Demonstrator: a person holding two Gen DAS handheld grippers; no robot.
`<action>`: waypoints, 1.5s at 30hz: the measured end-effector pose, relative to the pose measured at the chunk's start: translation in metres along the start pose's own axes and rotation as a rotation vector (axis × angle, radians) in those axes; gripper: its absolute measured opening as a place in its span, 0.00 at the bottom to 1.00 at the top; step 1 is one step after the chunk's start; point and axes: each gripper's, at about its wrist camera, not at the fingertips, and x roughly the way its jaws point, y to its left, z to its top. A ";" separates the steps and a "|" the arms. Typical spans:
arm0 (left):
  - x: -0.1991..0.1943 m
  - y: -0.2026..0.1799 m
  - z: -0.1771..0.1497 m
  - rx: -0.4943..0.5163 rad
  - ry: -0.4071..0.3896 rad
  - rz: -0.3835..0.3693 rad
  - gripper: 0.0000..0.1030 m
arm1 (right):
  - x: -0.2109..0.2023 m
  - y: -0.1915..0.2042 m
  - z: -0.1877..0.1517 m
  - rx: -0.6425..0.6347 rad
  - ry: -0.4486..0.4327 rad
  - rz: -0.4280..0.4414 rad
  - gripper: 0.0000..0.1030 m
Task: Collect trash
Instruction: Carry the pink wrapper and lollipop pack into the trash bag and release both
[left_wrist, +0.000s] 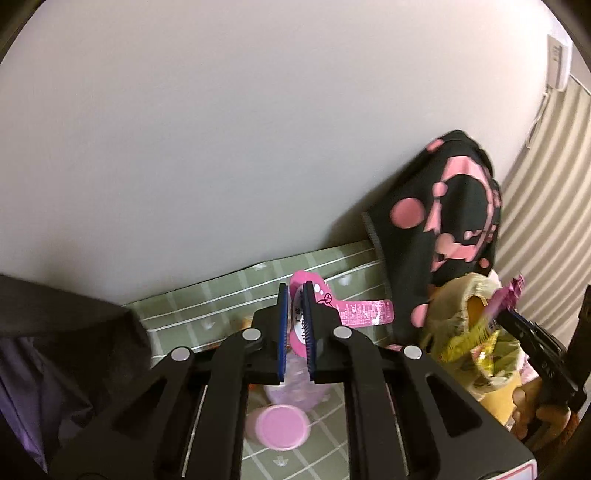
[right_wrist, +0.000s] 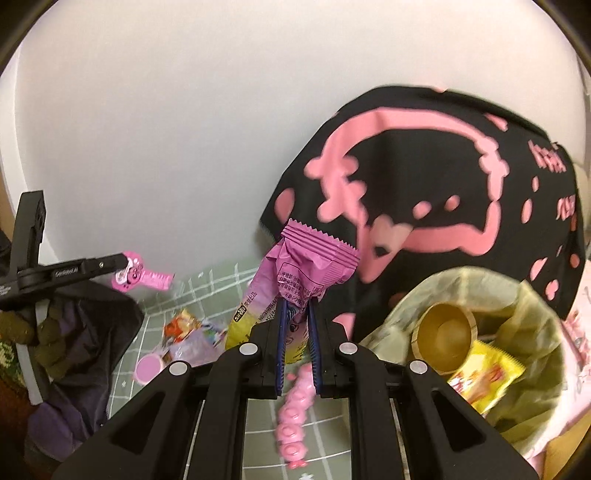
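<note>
I find my right gripper (right_wrist: 295, 325) closed to a narrow gap on a crumpled pink-and-yellow snack wrapper (right_wrist: 295, 273), pinched low so that most of it stands beyond the fingertips. In my judgement it is thin film: light, limp and slippery, best held at a bunched fold as now. The lined trash bin (right_wrist: 532, 354) lies right of the fingers, already holding a yellow packet and a cup. My left gripper (left_wrist: 295, 317) is likewise nearly closed on a pink peel-off lid (left_wrist: 354, 310), whose printed tab projects right of the fingertips; it appears a flimsy foil that would tear or slip if gripped by the tab alone.
</note>
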 end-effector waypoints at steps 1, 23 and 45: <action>0.001 -0.009 0.003 0.013 -0.003 -0.017 0.07 | -0.002 -0.003 0.002 0.002 -0.004 -0.008 0.12; 0.072 -0.210 0.024 0.291 0.058 -0.341 0.07 | -0.068 -0.128 0.013 0.108 -0.094 -0.288 0.12; 0.132 -0.293 -0.034 0.402 0.240 -0.384 0.18 | -0.093 -0.176 0.000 0.137 -0.084 -0.368 0.12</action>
